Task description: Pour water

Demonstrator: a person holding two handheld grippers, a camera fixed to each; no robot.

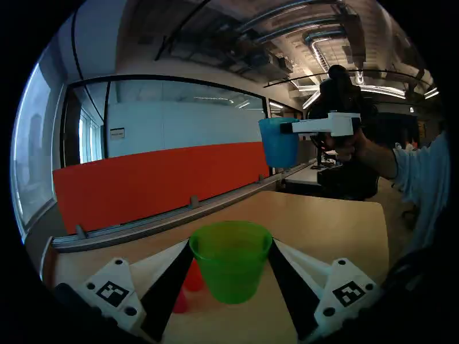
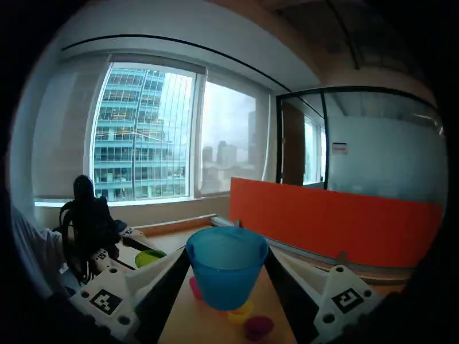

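Blue cup (image 2: 226, 272) sat upright in the right gripper (image 2: 226, 257), mouth up, long axis vertical, no visible tilt. Both fingers pressed its sides, jaws spread to cup width. In the left gripper view it hung high over the table (image 1: 338, 223), well above and beyond the green cup (image 1: 231, 264), with a hand (image 1: 344, 146) behind it. Green cup was also upright, mouth up, clamped between both fingers of the left gripper (image 1: 229, 247), low over the table's near side. Contents of either: couldn't tell. Count: one blue cup, one green cup, two grippers. Small cups on the table in the right gripper view: three, namely pink cup (image 2: 195, 286), yellow cup (image 2: 240, 314), magenta cup (image 2: 258, 328). Orange partition (image 1: 155, 178) ran along the far table edge.
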